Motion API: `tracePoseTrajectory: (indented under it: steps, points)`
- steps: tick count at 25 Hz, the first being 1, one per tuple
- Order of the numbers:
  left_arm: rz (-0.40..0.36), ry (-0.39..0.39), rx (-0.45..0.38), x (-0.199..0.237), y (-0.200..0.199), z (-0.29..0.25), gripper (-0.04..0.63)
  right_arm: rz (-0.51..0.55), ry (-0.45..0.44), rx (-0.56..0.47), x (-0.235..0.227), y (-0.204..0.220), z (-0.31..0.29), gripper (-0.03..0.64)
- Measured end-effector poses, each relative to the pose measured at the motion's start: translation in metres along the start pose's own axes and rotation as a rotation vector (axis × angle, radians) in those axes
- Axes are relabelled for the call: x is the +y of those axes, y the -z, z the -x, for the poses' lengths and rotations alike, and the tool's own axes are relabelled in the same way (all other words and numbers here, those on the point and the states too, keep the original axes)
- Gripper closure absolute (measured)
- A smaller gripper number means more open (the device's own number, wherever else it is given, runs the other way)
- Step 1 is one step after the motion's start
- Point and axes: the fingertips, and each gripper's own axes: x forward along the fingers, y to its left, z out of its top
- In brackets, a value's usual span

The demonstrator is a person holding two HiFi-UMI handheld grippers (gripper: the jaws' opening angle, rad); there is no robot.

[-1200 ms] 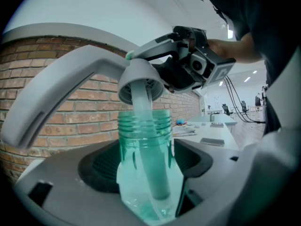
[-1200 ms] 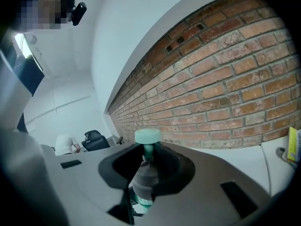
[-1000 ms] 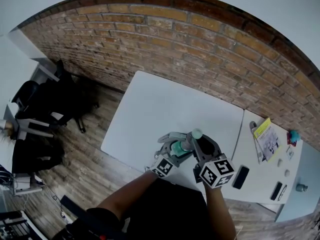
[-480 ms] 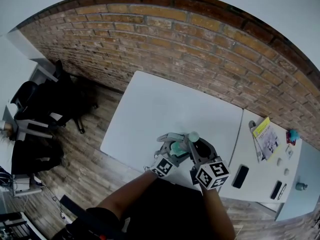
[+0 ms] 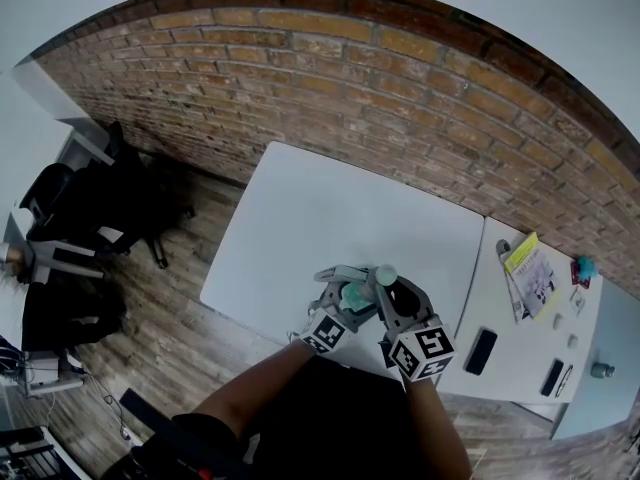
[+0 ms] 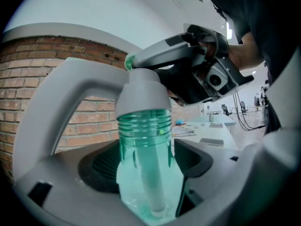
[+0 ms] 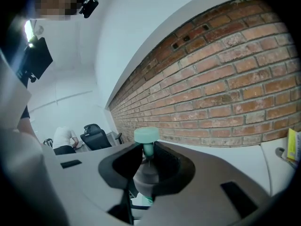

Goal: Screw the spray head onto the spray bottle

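Obs. from the side of the room, both claws at the near edge of the white counter [image 5: 300, 218].

- Left claw [image 5: 345, 290]: closed on the lower body of the green see-through bottle [image 6: 143, 140]. Both pads press the bottle's sides. Bottle stands roughly upright in the grip.
- Right claw [image 5: 388, 286]: closed on the grey spray head [image 6: 143, 91]. In the right gripper view the head's grey body sits clamped between the two dark pads, with its pale green nozzle cap [image 7: 146, 134] poking up above them.
- Spray head sits on top of the bottle, its collar over the mouth. Several rings of the neck thread show below the collar, so it is not seated all the way down.
- White dip tube [image 6: 153, 182] hangs from the head down inside the bottle, close to the bottom.
- Cannot tell whether the bottle's base touches the counter or is held just above it.

Surroundings: brick wall [image 5: 400, 88] behind the counter. A second counter to the right carries a dark phone [image 5: 481, 353] and a yellow-edged booklet [image 5: 530, 273], well apart from the work. Black office chair [image 5: 60, 198] on the wooden floor [image 5: 180, 298] at far left.
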Motion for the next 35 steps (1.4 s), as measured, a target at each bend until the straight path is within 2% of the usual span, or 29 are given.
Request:
tracePoseTrajectory:
  steps: [7, 15, 25, 35]
  points:
    - [0.002, 0.006, 0.001, -0.001, 0.000, -0.001, 0.259, -0.067, -0.007, -0.016, -0.006, 0.000, -0.001, 0.543]
    - [0.009, 0.004, 0.012, 0.000, -0.002, -0.001, 0.256, -0.015, 0.010, -0.023, 0.000, 0.002, -0.001, 0.539]
    - [0.008, 0.014, 0.023, -0.001, -0.003, -0.002, 0.249, 0.005, 0.002, -0.014, 0.001, -0.005, -0.003, 0.463]
    - [0.020, 0.012, 0.027, -0.002, 0.003, 0.007, 0.247, 0.031, 0.017, -0.015, 0.006, -0.002, 0.007, 0.459]
